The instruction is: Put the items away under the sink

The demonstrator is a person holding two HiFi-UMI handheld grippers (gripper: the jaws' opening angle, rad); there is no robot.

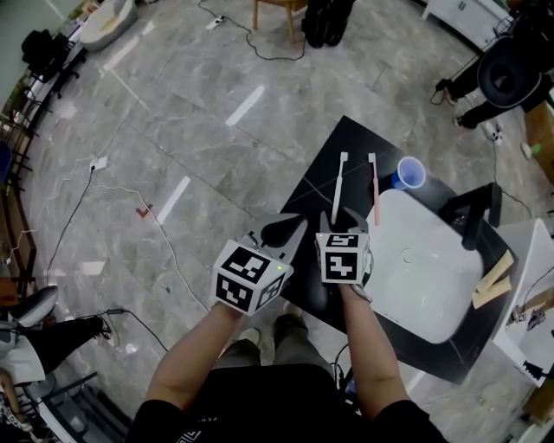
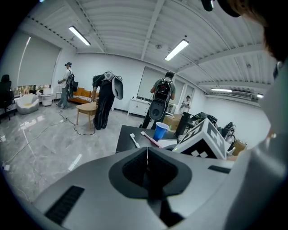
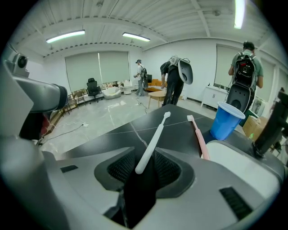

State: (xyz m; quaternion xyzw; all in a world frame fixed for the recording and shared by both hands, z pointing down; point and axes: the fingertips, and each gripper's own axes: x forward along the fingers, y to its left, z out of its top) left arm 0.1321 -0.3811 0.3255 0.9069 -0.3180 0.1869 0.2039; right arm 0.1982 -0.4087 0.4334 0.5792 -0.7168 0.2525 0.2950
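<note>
Toothbrushes and cup all lie on the counter; none put away yet.

- Floor (image 1: 199, 130): grey marble, wide and open across the left and upper left of the head view. A thin cable (image 1: 86, 199) trails over it at left. Wooden chair (image 1: 277, 10) at top centre, well apart from the counter.
- Counter (image 1: 325, 173): black, set on a diagonal, one corner pointing to top centre. Its left edge is free, with open floor beside it. A white unit (image 1: 530, 285) stands close by toward the right edge of the frame.
- Sink (image 1: 433, 285): white basin sunk in the counter, centre right; drain fitting shows in its middle. Black faucet (image 1: 474, 216) stands at its upper right rim.
- Blue cup (image 1: 409, 171): upright, just beyond the basin's upper left corner; contents can't be made out.
- Pink toothbrush (image 1: 375, 186): along the basin's left rim, head toward the top of the frame.
- White toothbrush (image 1: 339, 186): beside the pink one, to its left, on bare counter.
- Right gripper (image 1: 342, 216): jaws apart, the white toothbrush's handle end between them, pads near it but not clamped.
- Left gripper (image 2: 147, 155): jaws together, nothing between; lower centre, just left of the right one, at the counter's left edge.
</note>
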